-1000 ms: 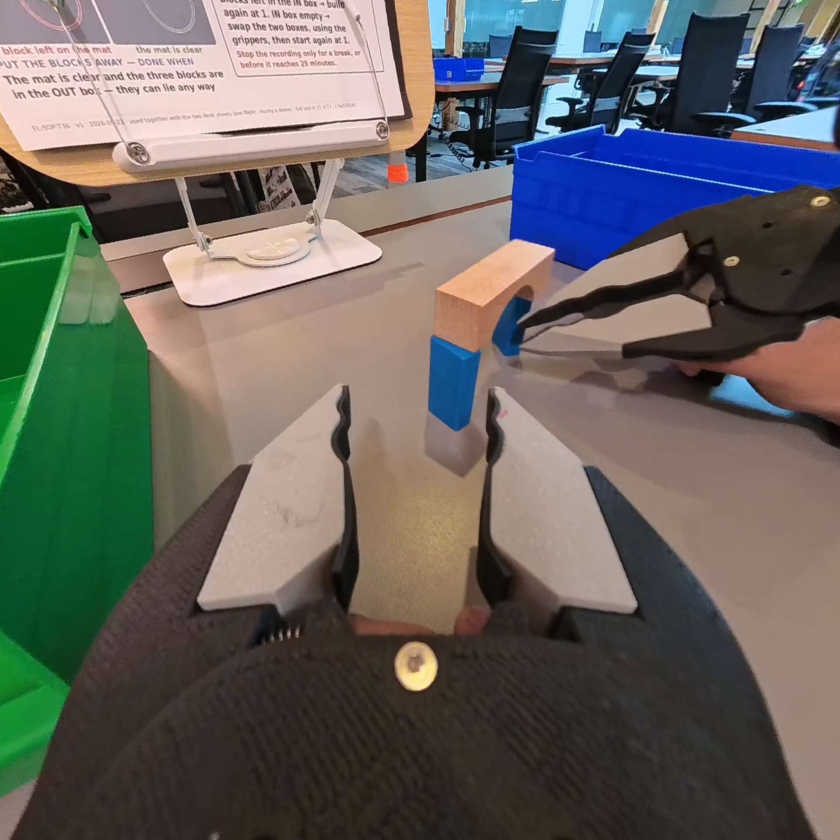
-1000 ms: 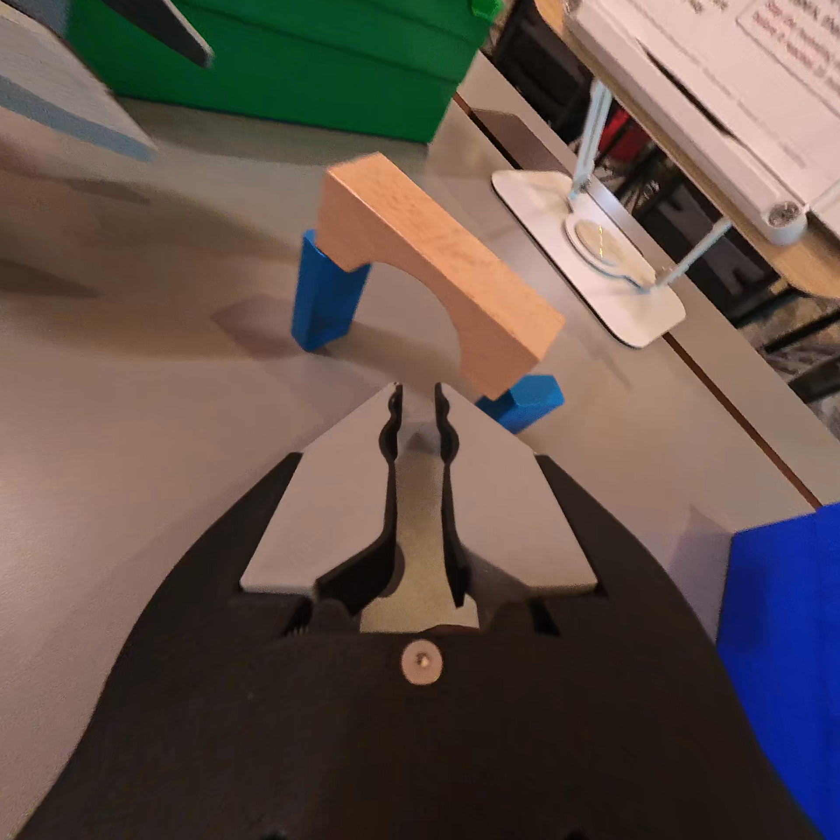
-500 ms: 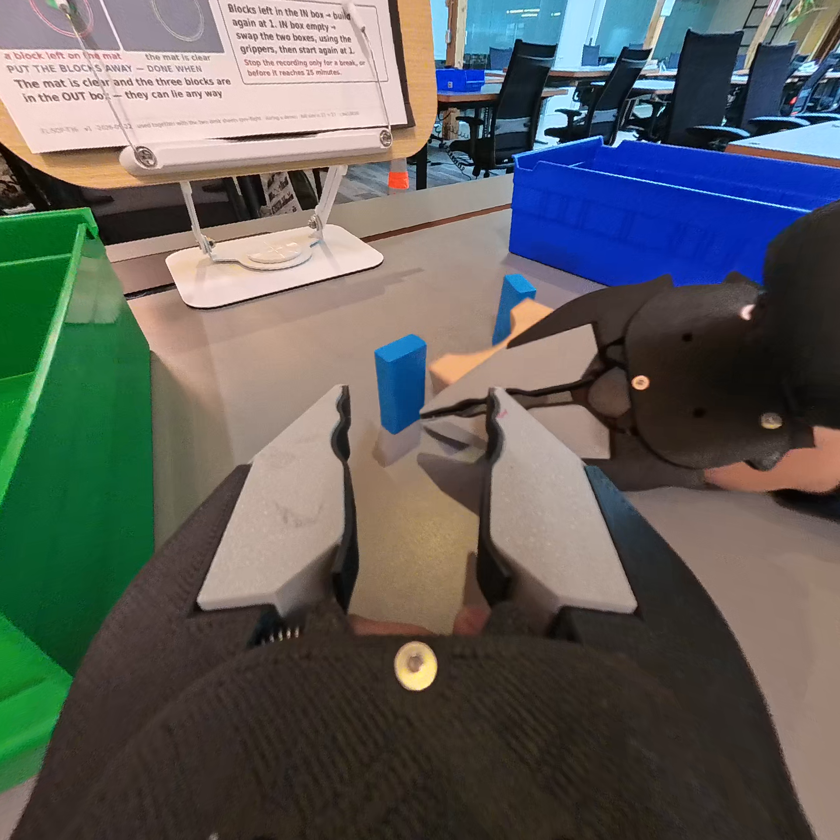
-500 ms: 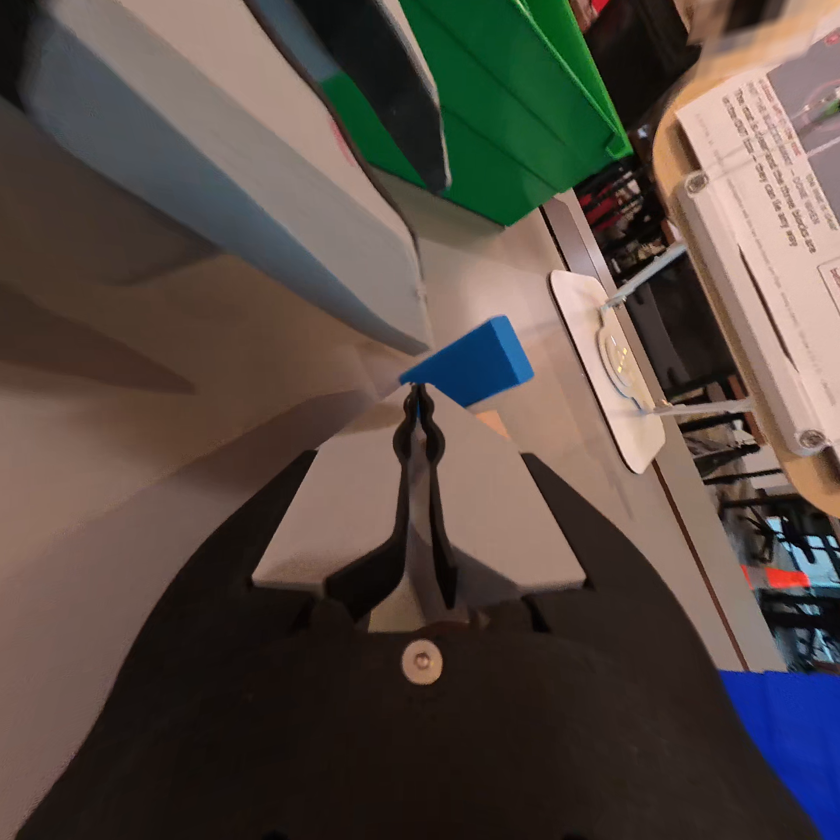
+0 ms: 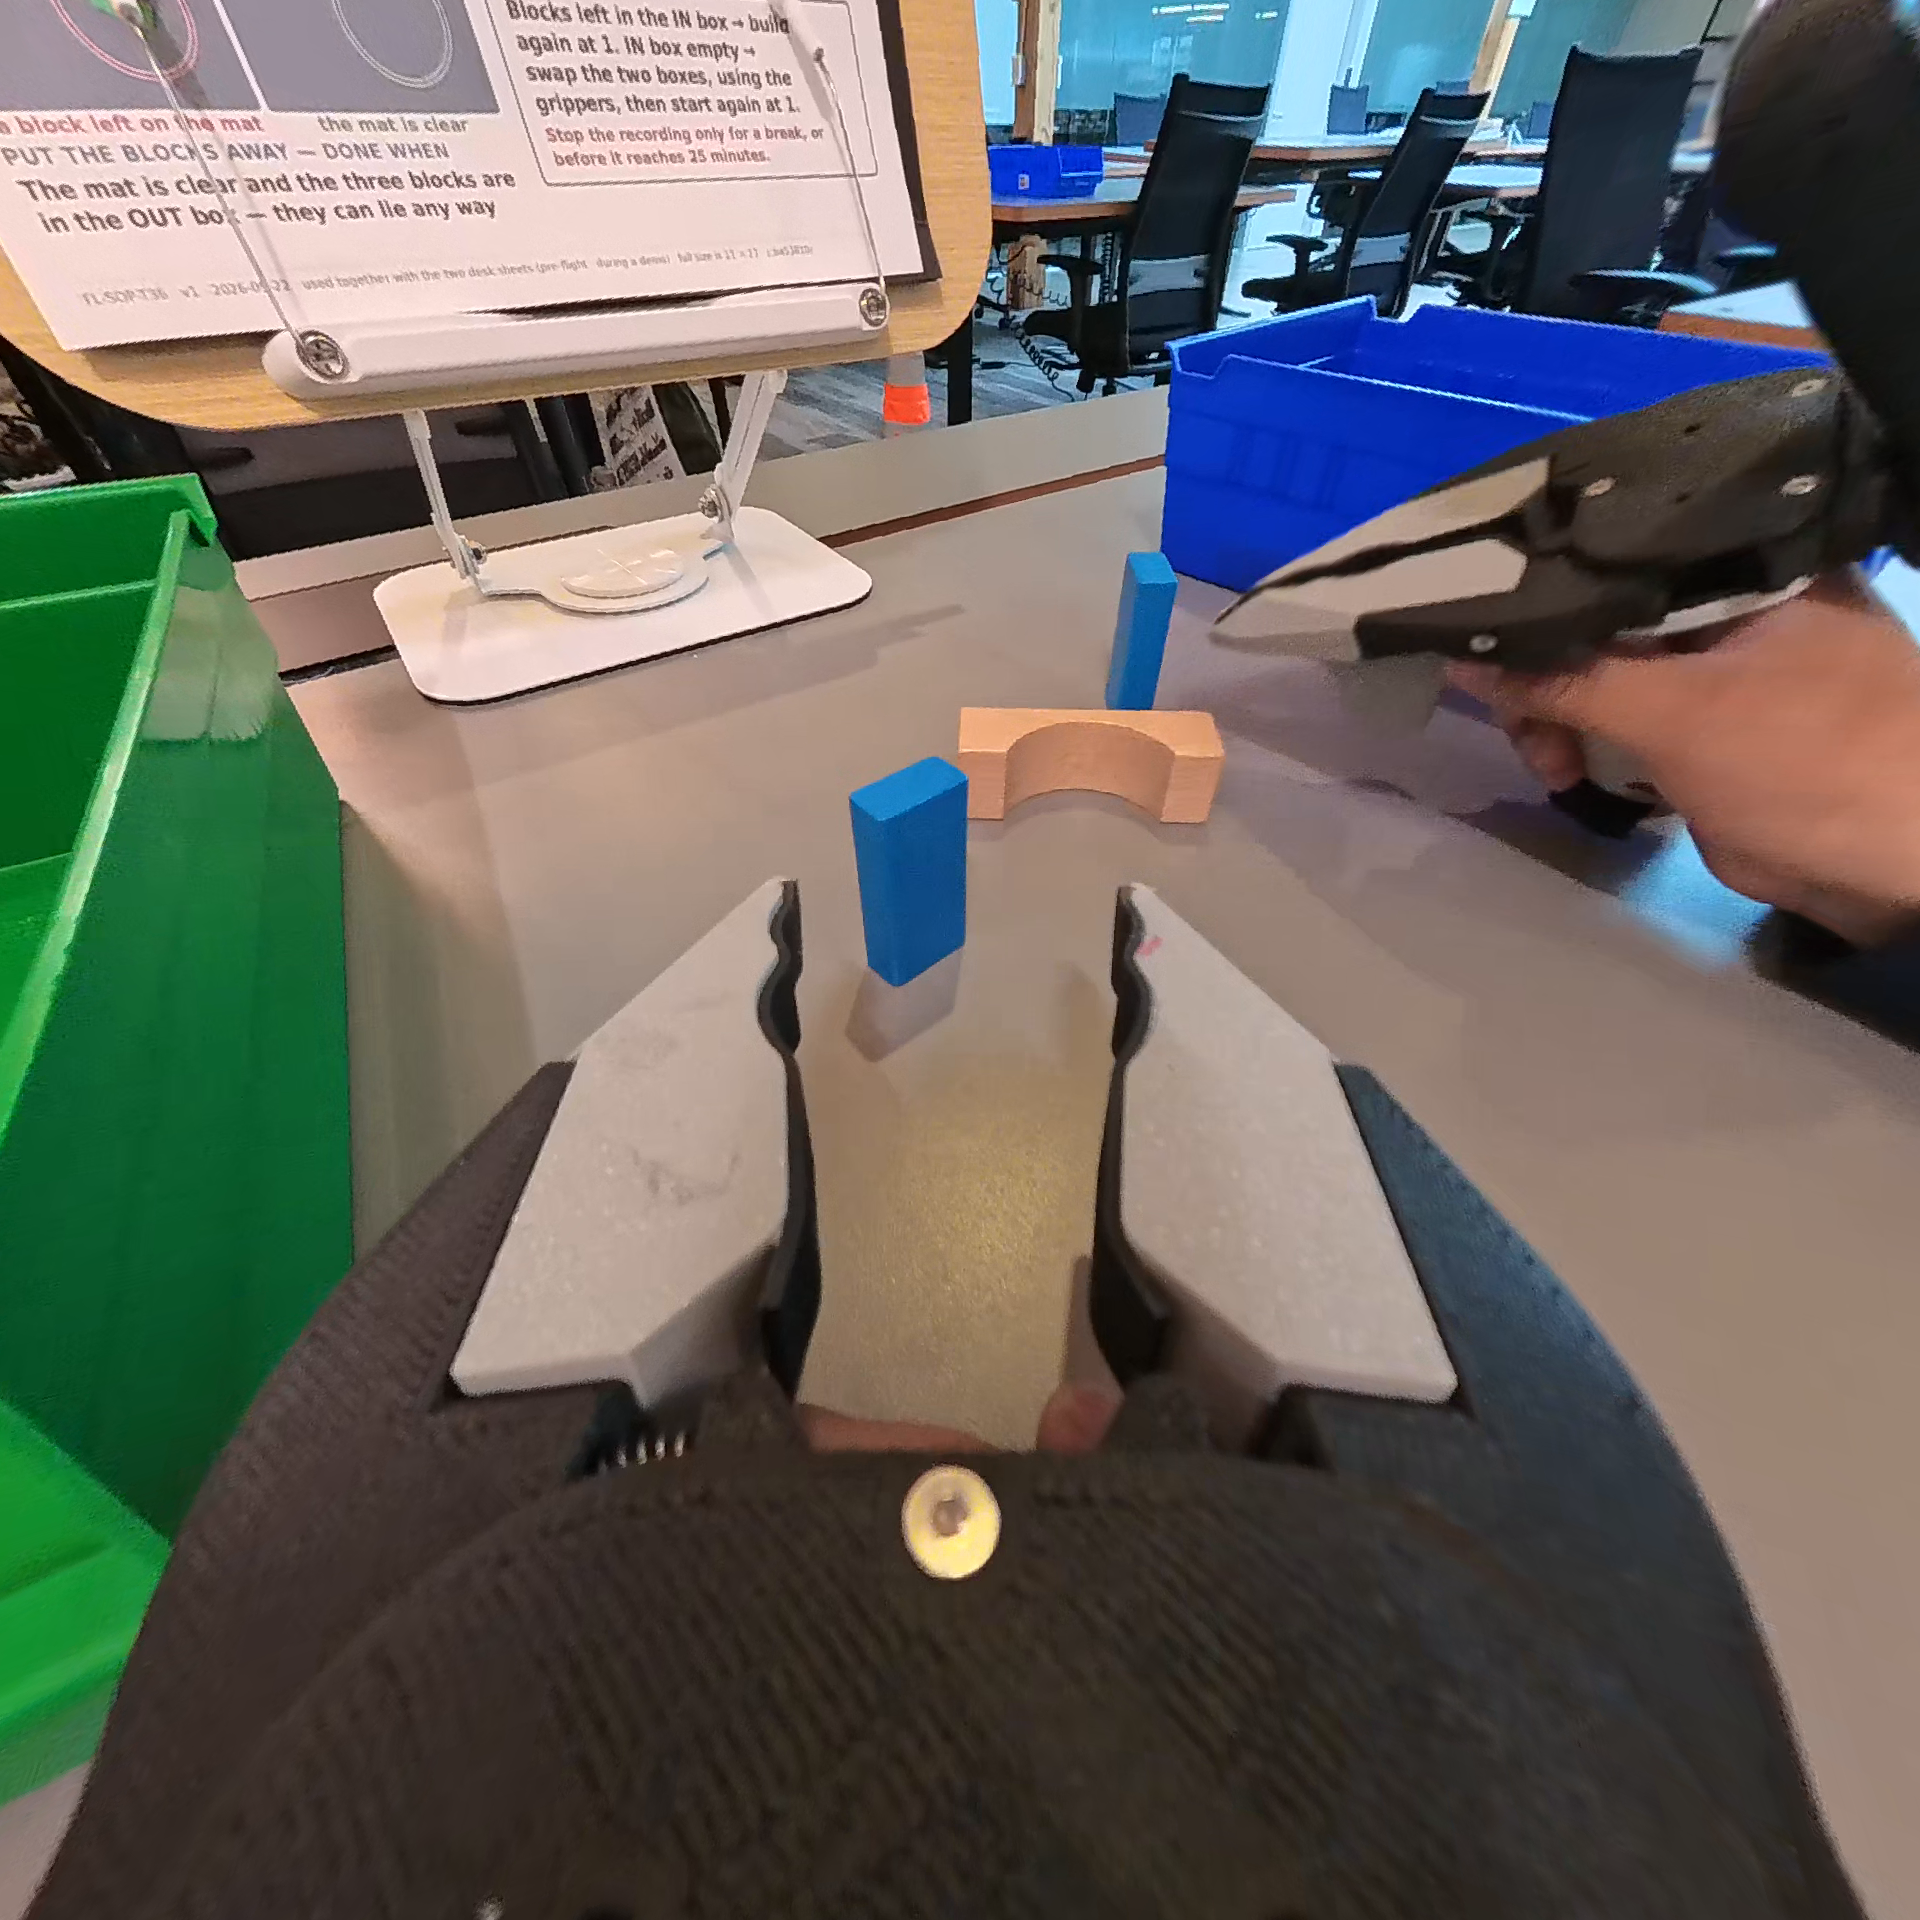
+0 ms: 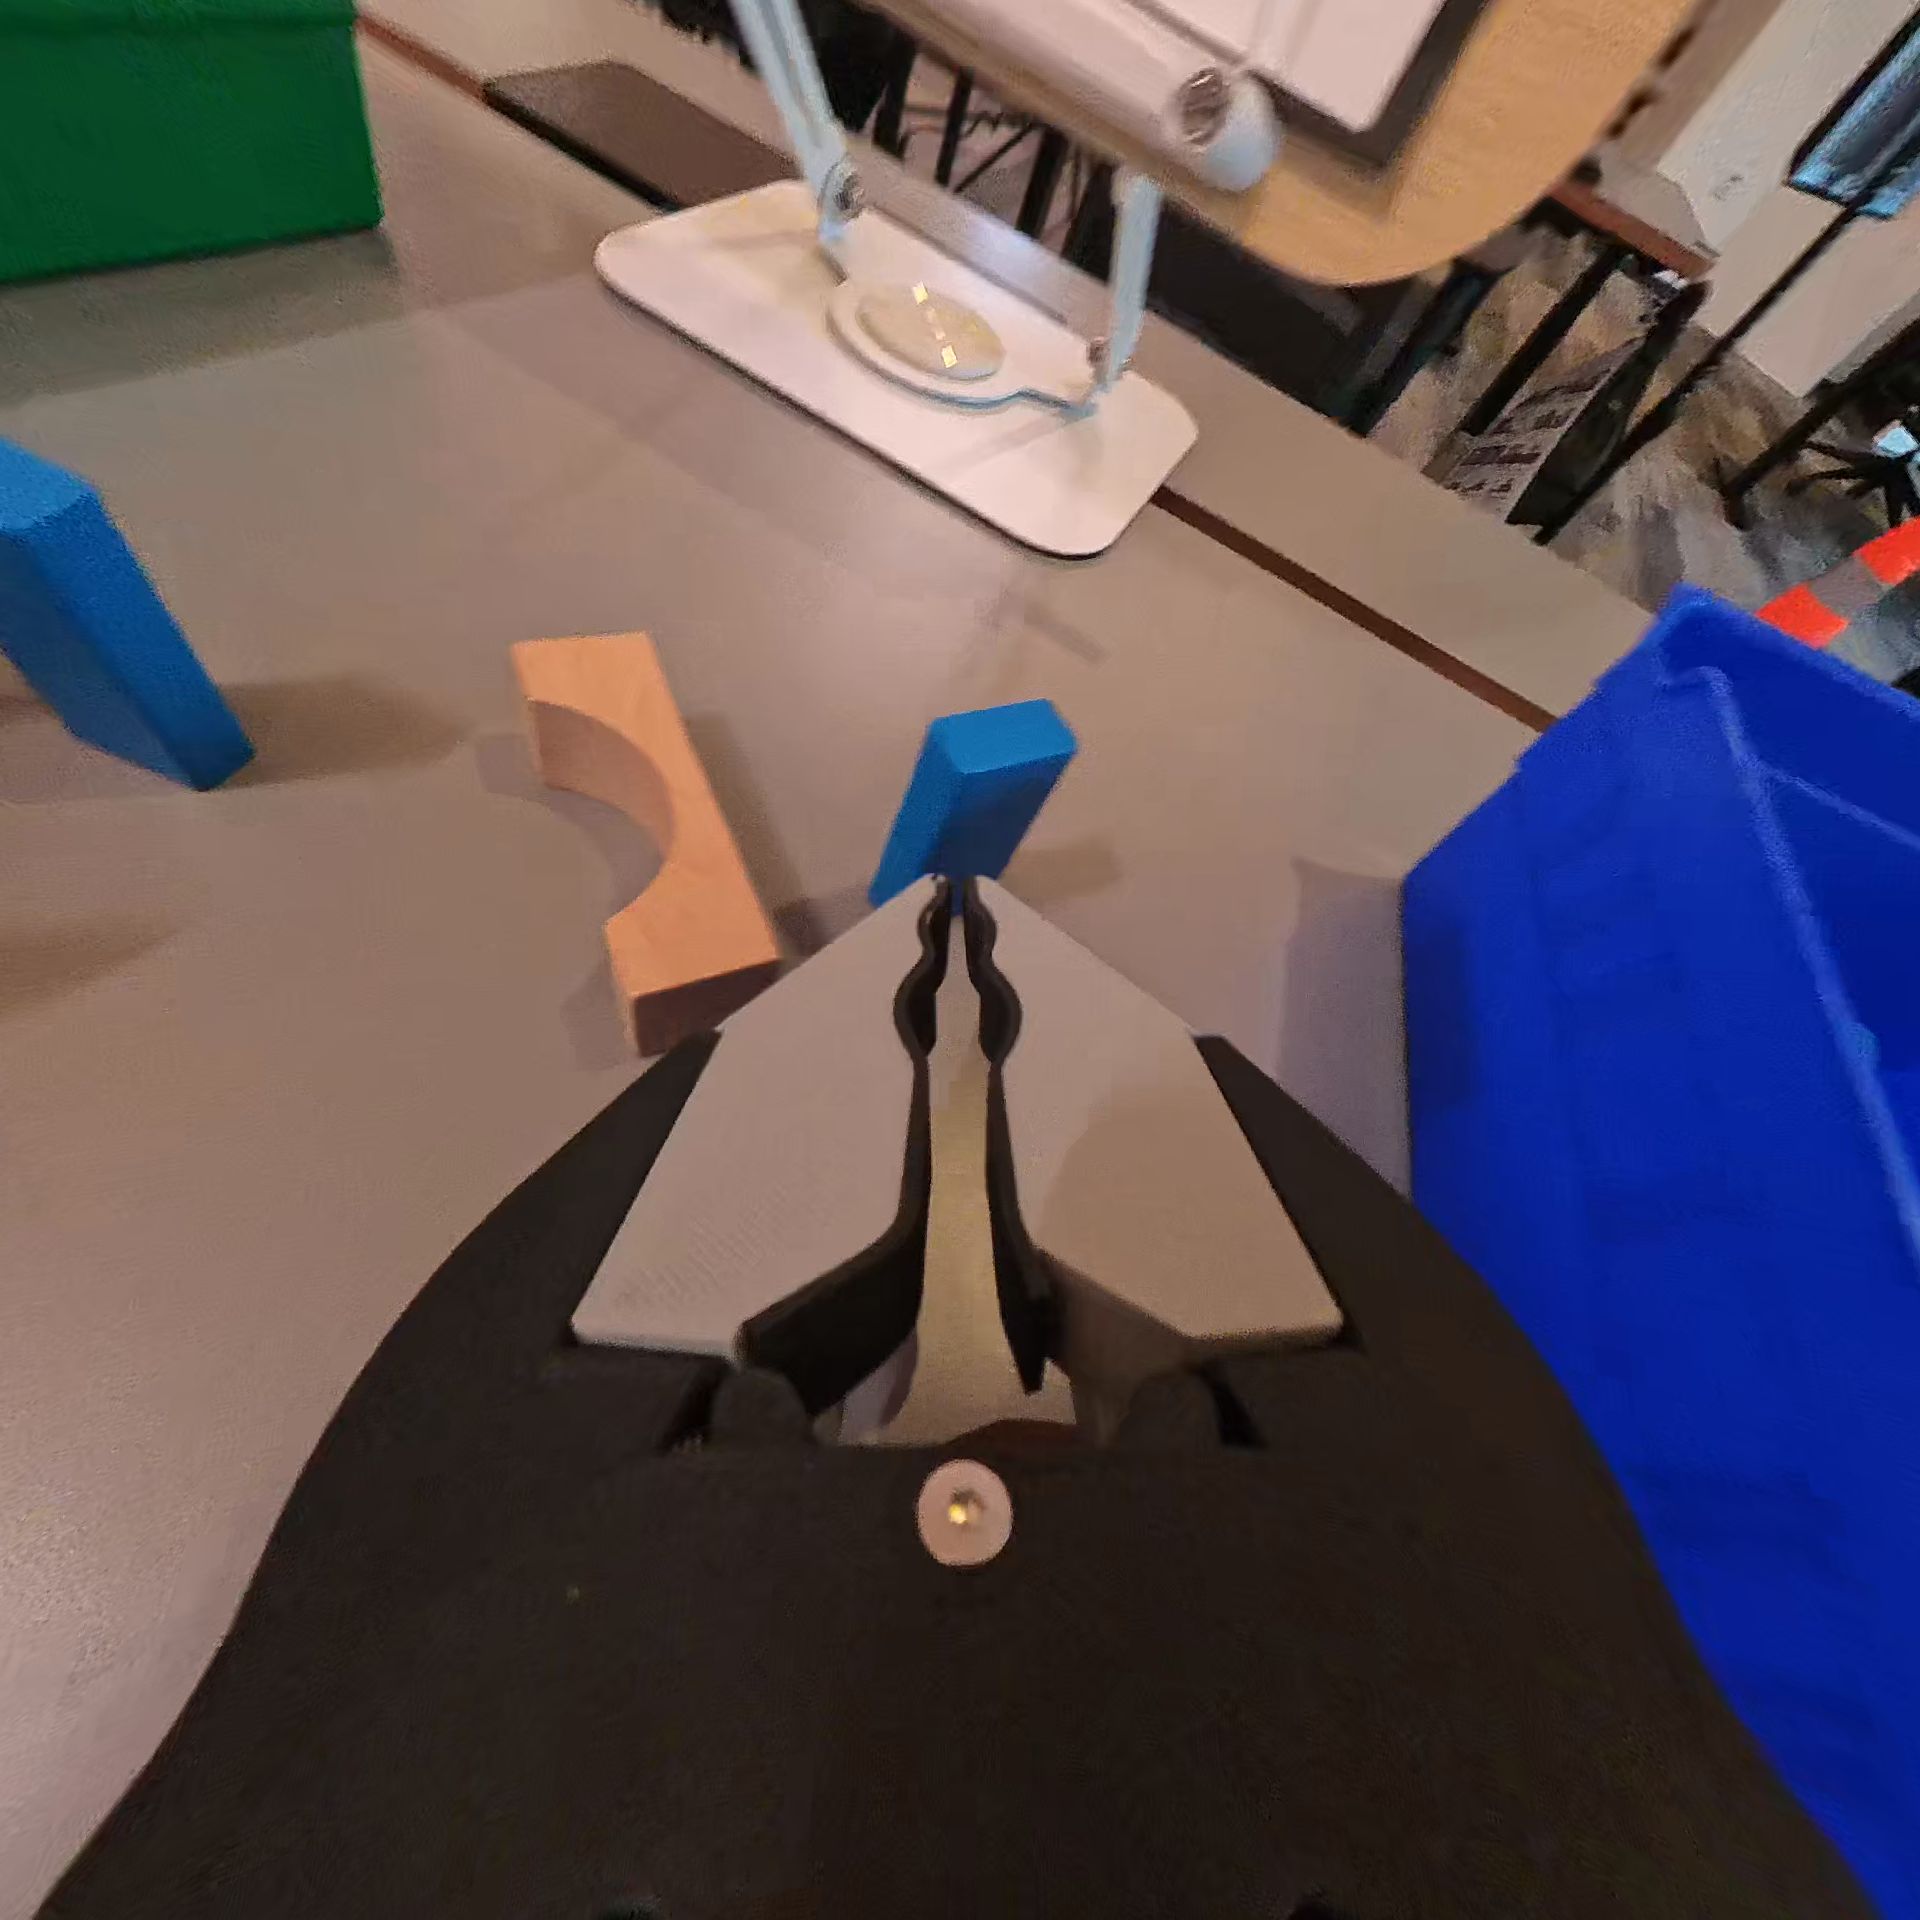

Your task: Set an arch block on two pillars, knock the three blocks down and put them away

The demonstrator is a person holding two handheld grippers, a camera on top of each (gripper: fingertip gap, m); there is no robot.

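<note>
The arch block lies flat on the surface, while both blue pillars stand upright: the near pillar just ahead of the left gripper, whose fingers are spread and empty; the far pillar right before the right gripper, pressed together. Only the right wrist view shows how close that tip sits.

my left gripper sits low and level, pointing forward, its two grey fingers spread wide with nothing between the pads. my right gripper has its fingers drawn together at the tips, bare of any load. from the left side i see it raised and pointing leftward, with my right hand wrapped around its underside.
</note>
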